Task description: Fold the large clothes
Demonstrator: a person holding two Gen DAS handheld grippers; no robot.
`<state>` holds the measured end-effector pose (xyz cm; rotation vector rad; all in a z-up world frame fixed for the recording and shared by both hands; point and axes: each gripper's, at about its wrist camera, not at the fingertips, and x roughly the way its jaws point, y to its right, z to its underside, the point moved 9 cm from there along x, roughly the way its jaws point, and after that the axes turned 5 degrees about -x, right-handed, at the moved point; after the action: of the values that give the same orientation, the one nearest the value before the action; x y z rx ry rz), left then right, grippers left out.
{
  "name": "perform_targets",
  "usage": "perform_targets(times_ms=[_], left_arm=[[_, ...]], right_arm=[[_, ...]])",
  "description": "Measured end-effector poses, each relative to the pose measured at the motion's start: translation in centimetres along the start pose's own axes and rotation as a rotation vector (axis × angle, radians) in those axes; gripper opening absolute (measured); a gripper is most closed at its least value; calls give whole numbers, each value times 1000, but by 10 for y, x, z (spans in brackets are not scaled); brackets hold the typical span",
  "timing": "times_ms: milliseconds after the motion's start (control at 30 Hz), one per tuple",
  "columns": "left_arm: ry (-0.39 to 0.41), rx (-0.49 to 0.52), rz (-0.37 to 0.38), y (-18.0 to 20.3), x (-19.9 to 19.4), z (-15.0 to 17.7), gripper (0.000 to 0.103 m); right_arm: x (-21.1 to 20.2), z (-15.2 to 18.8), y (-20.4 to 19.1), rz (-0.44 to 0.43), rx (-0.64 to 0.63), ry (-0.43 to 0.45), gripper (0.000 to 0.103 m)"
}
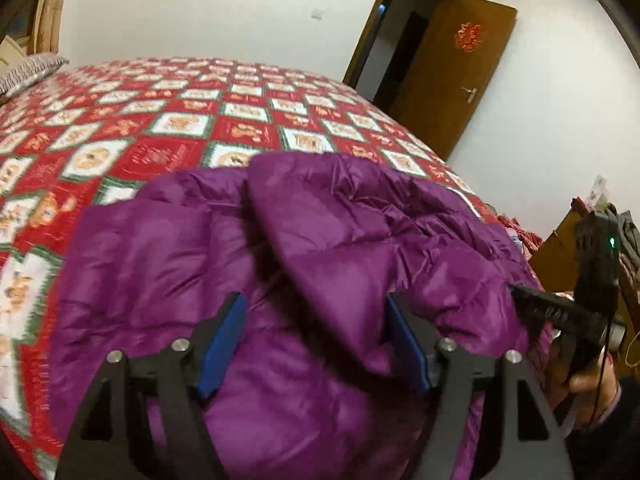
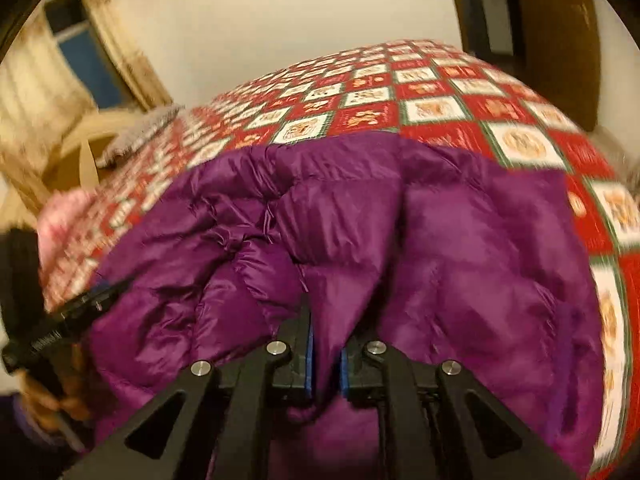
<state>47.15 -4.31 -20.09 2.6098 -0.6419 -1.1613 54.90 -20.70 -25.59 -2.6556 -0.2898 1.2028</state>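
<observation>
A purple padded jacket (image 1: 304, 240) lies bunched on the bed at its near edge, one flap folded over the middle. My left gripper (image 1: 314, 308) is open just above the jacket, its blue pads (image 1: 224, 340) wide apart with nothing between them. My right gripper (image 2: 326, 320) is shut on a fold of the purple jacket (image 2: 460, 272), pinched between its blue pads. The right gripper also shows at the right edge of the left wrist view (image 1: 532, 300), at the jacket's right side. The left gripper shows at the left edge of the right wrist view (image 2: 100, 292).
The bed carries a red and white checked quilt (image 1: 168, 128). A grey pillow (image 1: 28, 72) lies at its far left. An open wooden door (image 1: 452, 72) stands behind the bed. Wooden furniture with clutter (image 1: 580, 248) is to the right. A curtained window (image 2: 76, 52) is beyond the headboard.
</observation>
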Motion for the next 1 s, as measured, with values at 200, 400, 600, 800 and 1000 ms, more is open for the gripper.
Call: perform_targets(times_ms=[200,400,600,800,1000], left_arm=[[112,-66,-29,-15,-43,-24,88],[110,21,-11,47,-27,-23,86],[40,111,-194,38,1,18,85],[-26,108,-221,20,11,29,87],[71,45,-154,27,-14,-13,93]], right_arm=[[-72,2,6,72,38,126,14],[-73,-4,-65,-123,-17,153,14],[6,51,-81,-183,113,-61,12],[-5,57,-77,-208,128,-66,11],[-68,5,-56,-47,12,97,13]])
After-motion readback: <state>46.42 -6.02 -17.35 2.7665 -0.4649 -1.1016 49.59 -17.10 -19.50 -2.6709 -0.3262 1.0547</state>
